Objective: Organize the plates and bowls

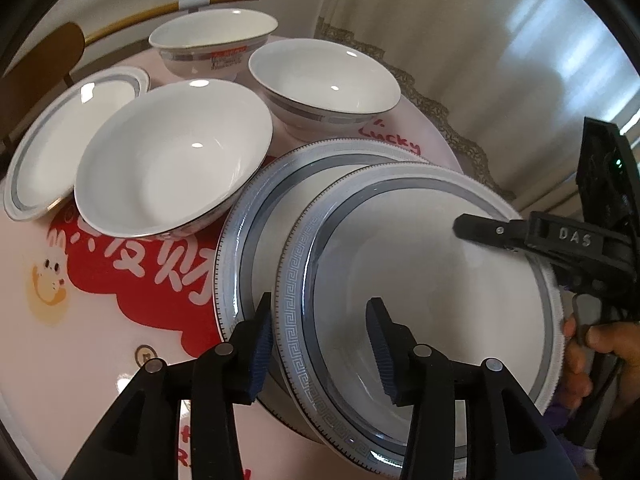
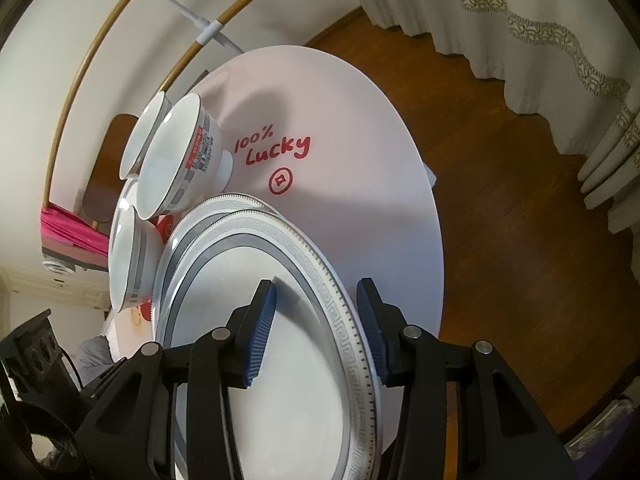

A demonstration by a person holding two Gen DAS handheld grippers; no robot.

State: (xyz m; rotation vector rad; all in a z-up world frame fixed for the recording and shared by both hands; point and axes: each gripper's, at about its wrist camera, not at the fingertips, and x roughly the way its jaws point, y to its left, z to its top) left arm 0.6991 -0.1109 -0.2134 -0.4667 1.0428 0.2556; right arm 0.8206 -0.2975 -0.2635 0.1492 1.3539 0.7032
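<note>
Grey-banded white porcelain dinner plate (image 1: 432, 280) is laid overlapping a matching second plate (image 1: 260, 216) on the round pink counter (image 2: 320, 100). Its near rim is straddled by the left tool (image 1: 320, 344), parted with pads clear. Its opposite rim is straddled by the right tool (image 2: 318, 332); whether it is gripped cannot be told.
</note>
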